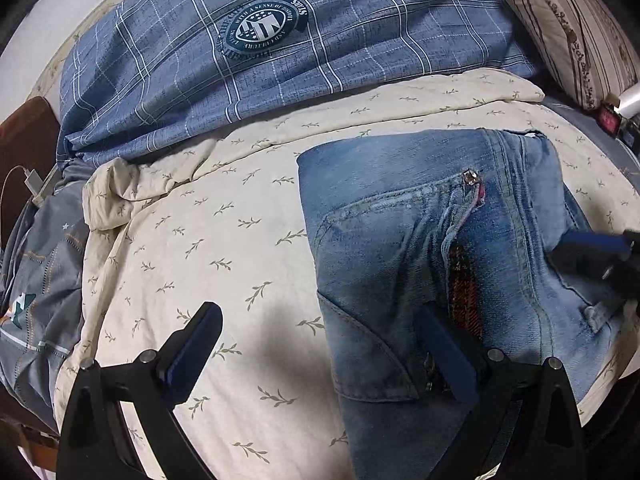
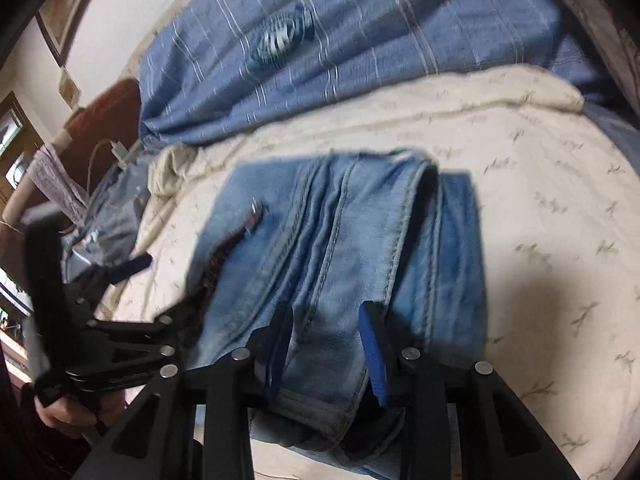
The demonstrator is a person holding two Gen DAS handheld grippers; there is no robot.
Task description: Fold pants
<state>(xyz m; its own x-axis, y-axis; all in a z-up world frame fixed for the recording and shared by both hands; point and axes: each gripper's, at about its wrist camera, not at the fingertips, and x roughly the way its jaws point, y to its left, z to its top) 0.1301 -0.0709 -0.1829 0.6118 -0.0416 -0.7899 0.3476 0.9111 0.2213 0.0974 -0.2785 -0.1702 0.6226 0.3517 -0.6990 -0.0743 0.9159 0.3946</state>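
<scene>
The light blue jeans (image 1: pixel 400 240) lie folded in a compact stack on the cream leaf-print quilt (image 1: pixel 200 240); their fly zipper and plaid lining show. My left gripper (image 1: pixel 320 344) is wide open, its right finger resting on the jeans' lower part, its left finger over the quilt. In the right wrist view the jeans (image 2: pixel 340 240) show stacked layers and seams. My right gripper (image 2: pixel 328 340) is open with both fingers straddling a raised fold at the jeans' near edge. The left gripper also shows in that view (image 2: pixel 120 280), hand-held.
A blue plaid duvet (image 1: pixel 280 40) is bunched at the far side of the bed. A striped pillow (image 1: pixel 568 28) lies far right. A white charger and cable (image 1: pixel 30 184) sit at the left by a brown headboard. Grey bedding (image 1: pixel 36 300) hangs at left.
</scene>
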